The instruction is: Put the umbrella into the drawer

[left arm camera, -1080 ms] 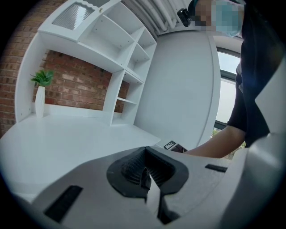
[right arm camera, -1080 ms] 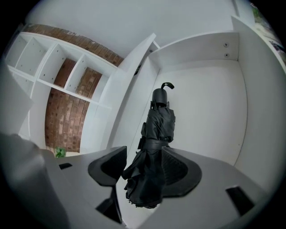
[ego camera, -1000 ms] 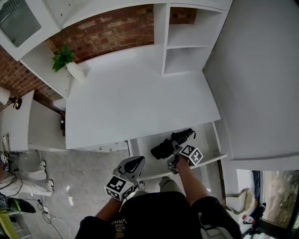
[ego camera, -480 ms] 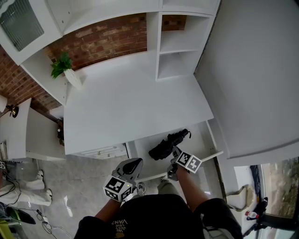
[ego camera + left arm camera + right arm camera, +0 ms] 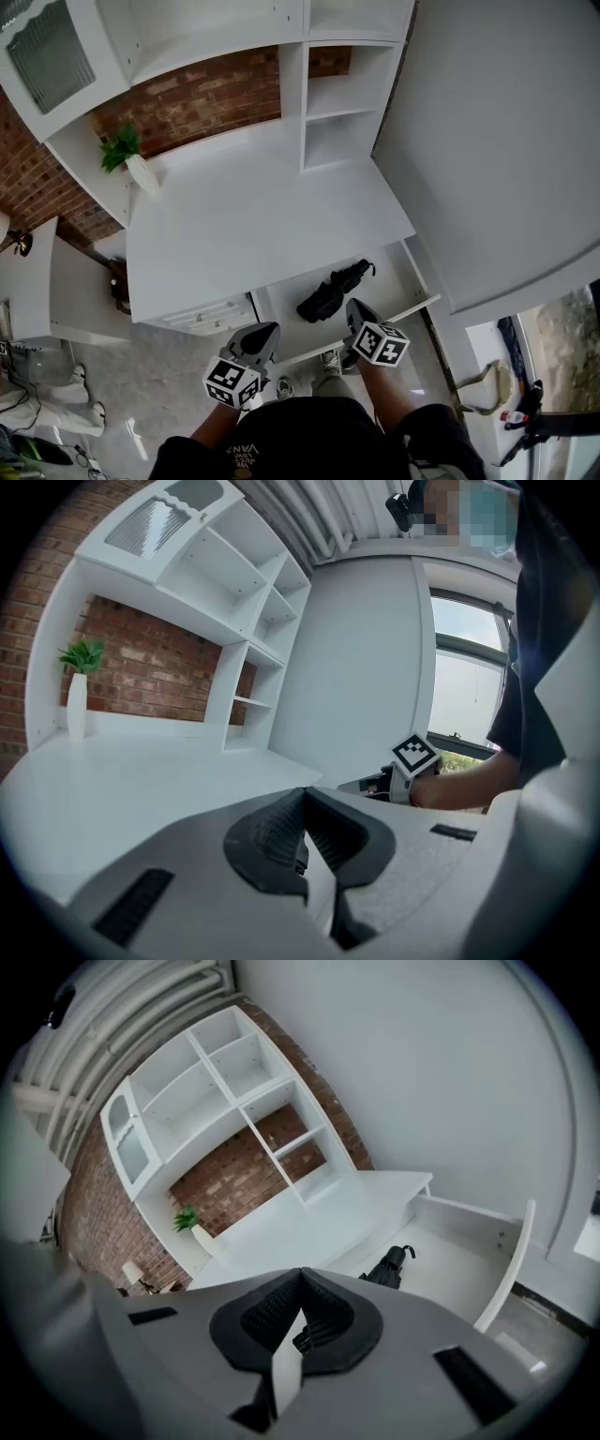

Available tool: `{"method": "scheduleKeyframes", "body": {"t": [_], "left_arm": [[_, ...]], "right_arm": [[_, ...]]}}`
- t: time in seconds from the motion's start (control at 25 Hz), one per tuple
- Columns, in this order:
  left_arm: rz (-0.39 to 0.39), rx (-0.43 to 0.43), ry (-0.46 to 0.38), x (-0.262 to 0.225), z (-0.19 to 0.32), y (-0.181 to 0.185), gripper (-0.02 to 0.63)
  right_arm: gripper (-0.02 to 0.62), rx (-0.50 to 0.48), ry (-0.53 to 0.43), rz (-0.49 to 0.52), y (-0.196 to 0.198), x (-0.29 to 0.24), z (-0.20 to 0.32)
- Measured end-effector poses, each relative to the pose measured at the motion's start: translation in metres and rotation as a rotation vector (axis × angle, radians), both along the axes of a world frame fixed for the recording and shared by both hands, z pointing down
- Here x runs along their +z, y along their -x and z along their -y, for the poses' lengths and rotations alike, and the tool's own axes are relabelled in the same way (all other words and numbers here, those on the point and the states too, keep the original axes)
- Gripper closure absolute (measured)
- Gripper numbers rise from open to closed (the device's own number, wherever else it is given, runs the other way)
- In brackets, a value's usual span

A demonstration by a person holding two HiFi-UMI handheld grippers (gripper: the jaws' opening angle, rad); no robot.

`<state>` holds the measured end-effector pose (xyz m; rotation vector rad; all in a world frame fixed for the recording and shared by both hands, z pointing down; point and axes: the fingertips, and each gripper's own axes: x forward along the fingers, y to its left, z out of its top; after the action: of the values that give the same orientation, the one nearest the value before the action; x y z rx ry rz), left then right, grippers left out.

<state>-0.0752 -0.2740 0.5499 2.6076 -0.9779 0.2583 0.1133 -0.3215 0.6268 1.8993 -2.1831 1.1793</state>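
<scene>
Umbrella (image 5: pixel 334 291): black, folded short, lying flat on the floor of the open drawer (image 5: pixel 394 279), toward the drawer's left half and set slantwise, one end pointing to the back wall. Small loop at that far end, possibly a wrist strap. Not touched by either gripper.

Right gripper (image 5: pixel 354 307): held over the drawer's front edge, on the near side of the umbrella and clear of it. Jaws pressed together, nothing between the pads. In the right gripper view (image 5: pixel 300 1276), the umbrella (image 5: pixel 389 1267) seen beyond the jaw tips and a little to their right, down on the drawer (image 5: pixel 469 1241) floor; pointed down at a slant into the drawer.

Left gripper (image 5: pixel 270 330): held outside the drawer, just beside its front left corner, farther from the umbrella than the right gripper is. Jaws closed in the left gripper view (image 5: pixel 302 796), empty.

Drawer: white, pulled fully out from under the desk top (image 5: pixel 253 220), holding only the umbrella; bare white floor on the umbrella's right.

Desk top: white, bare, directly behind and above the drawer.

Potted plant (image 5: pixel 129 155): green leaves in a white vase, well away from the drawer at the desk's far left corner.

Shelving (image 5: pixel 330 98): white open compartments behind the drawer, at the desk's far side, against a brick wall (image 5: pixel 202 89).
</scene>
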Motion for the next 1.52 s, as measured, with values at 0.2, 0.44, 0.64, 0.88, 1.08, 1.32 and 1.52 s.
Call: {"method": "scheduleKeyframes", "body": {"t": [0.2, 0.44, 0.64, 0.88, 1.08, 1.32, 1.52], "left_arm": [[-0.013, 0.011, -0.014, -0.004, -0.014, 0.006, 0.600], [-0.027, 0.032, -0.037, -0.013, -0.030, 0.013, 0.600], [-0.035, 0.041, -0.059, -0.021, -0.043, 0.018, 0.600], [-0.045, 0.046, -0.068, -0.024, -0.059, 0.028, 0.600], [-0.048, 0.049, -0.074, -0.025, -0.068, 0.032, 0.600], [-0.046, 0.042, -0.069, -0.026, -0.074, 0.035, 0.600], [-0.045, 0.032, -0.068, -0.027, -0.076, 0.042, 0.600]], "right_arm": [[0.594, -0.033, -0.102, -0.075, 0.011, -0.042, -0.027], [0.594, -0.024, -0.164, -0.078, 0.029, -0.075, -0.064], [0.594, -0.042, -0.248, -0.150, 0.045, -0.102, -0.092], [0.594, -0.062, -0.295, -0.238, 0.057, -0.121, -0.122], [0.594, -0.061, -0.292, -0.231, 0.066, -0.125, -0.140], [0.595, -0.062, -0.277, -0.249, 0.063, -0.123, -0.152], [0.595, -0.042, -0.269, -0.242, 0.059, -0.123, -0.158]]}}
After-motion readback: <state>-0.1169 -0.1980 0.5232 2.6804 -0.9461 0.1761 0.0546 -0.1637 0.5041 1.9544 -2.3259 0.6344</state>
